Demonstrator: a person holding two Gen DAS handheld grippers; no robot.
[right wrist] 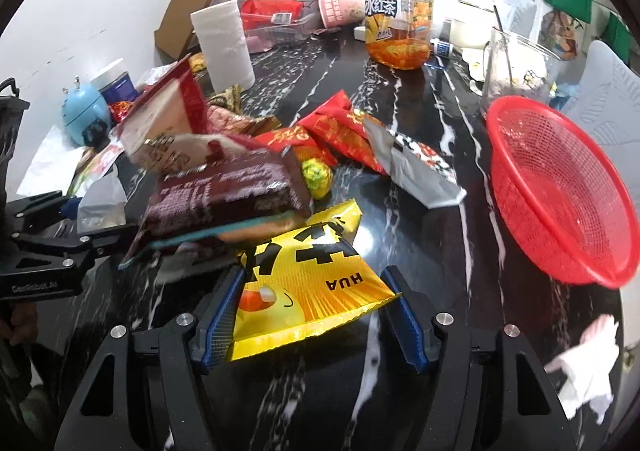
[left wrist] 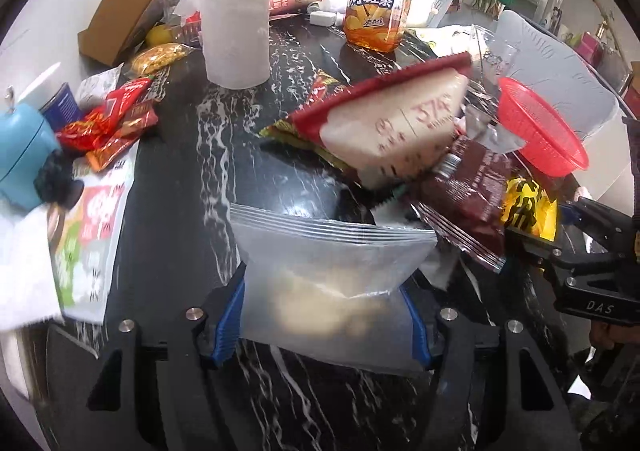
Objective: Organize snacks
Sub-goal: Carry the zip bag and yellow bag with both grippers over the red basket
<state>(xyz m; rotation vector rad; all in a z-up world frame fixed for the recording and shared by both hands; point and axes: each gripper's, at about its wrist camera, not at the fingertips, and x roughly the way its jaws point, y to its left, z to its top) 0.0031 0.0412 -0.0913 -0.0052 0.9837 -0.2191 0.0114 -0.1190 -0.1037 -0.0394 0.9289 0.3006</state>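
We see the left gripper [left wrist: 326, 305] clamped on a clear zip bag [left wrist: 332, 275] with pale food inside, near edge of the black marble table [left wrist: 180, 187]. The right gripper [right wrist: 316, 311] pinches a yellow snack packet [right wrist: 308, 283], just near of a brown packet [right wrist: 224, 191] in the snack pile. Red basket [right wrist: 560, 195] sits right, tea bottle [right wrist: 398, 7] far.

Clear zip bag [left wrist: 332, 275] between blue fingers; yellow snack packet [right wrist: 308, 283] likewise — red basket [right wrist: 560, 191] tilted nearby.
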